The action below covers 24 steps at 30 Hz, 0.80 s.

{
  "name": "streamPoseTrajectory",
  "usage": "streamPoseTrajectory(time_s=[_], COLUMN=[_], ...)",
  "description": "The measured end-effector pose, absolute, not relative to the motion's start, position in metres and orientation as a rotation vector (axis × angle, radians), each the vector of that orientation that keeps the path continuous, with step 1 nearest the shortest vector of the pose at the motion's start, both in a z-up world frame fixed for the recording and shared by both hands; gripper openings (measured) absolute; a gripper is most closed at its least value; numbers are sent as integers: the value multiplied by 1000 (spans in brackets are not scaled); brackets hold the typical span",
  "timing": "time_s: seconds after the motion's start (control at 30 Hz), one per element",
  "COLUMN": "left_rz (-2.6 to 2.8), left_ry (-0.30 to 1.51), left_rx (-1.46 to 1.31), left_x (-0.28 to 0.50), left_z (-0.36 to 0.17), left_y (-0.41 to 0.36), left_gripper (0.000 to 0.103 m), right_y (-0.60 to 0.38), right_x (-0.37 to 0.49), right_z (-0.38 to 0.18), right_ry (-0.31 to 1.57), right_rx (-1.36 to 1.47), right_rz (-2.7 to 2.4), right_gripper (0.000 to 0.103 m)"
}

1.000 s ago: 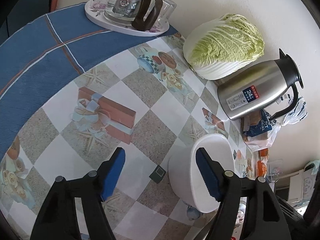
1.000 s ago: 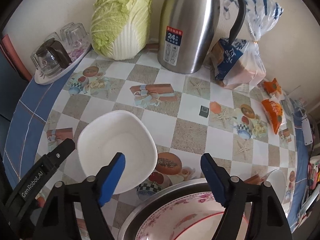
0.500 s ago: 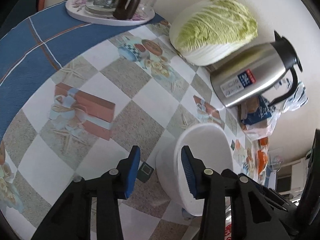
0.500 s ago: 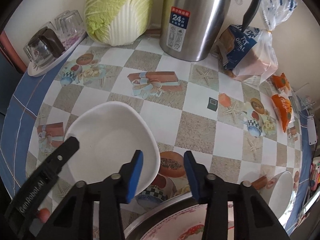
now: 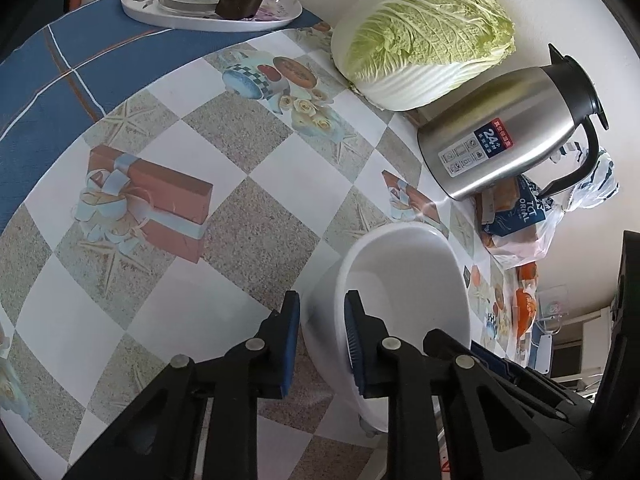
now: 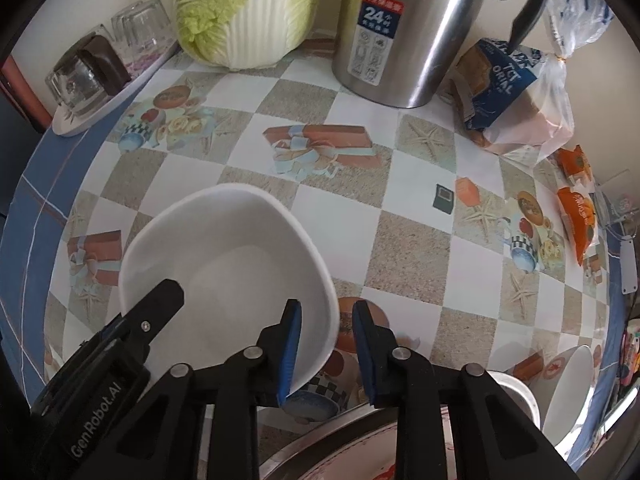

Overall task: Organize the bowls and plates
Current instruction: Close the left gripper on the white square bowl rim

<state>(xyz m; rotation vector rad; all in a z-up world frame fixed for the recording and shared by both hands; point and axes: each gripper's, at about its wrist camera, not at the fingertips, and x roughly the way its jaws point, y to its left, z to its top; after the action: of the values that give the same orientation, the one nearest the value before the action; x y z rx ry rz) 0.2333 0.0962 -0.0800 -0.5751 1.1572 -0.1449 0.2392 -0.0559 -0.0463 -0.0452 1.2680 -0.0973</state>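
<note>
Cabbage (image 5: 428,36), kettle (image 5: 508,128) beyond white bowl (image 5: 404,280), both hand-held grippers (image 5: 320,336) (image 6: 327,348) clamped on rim

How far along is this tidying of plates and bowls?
Early, it seems. Nothing looks stacked yet. In hand: the left gripper and right gripper each straddle the white bowl's rim. Left: the patterned dish in a metal basin, and another white dish.

Cabbage (image 5: 428,36), steel thermos (image 5: 504,128), bagged bread (image 6: 516,100) (probably), glasses tray (image 5: 208,20).
</note>
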Motion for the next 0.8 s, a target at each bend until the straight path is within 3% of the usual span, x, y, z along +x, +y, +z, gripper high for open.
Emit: streamPoseTrajectory(time_s=[0.5,0.67,0.73,0.8], left_rz=[-54,-70,-94,-97], left_ry=[1187,1218,1216,1215], left_rx=[-564,-607,-632,-639], left_x=[230,231,231,231], left_z=[-81,-94,-95,-94], left_y=[111,111,111,111], left_gripper=[24,23,17,17], right_y=[-38,-37,-38,-39], right_x=[238,238,238,239], right_z=[-59,-64,-66,-66], right_ry=[1300,1308,1311,1310], right_rx=[-68,-58,-37,-25], right_rz=[-63,-56,-47,-37], right_gripper=[30,23,20,17])
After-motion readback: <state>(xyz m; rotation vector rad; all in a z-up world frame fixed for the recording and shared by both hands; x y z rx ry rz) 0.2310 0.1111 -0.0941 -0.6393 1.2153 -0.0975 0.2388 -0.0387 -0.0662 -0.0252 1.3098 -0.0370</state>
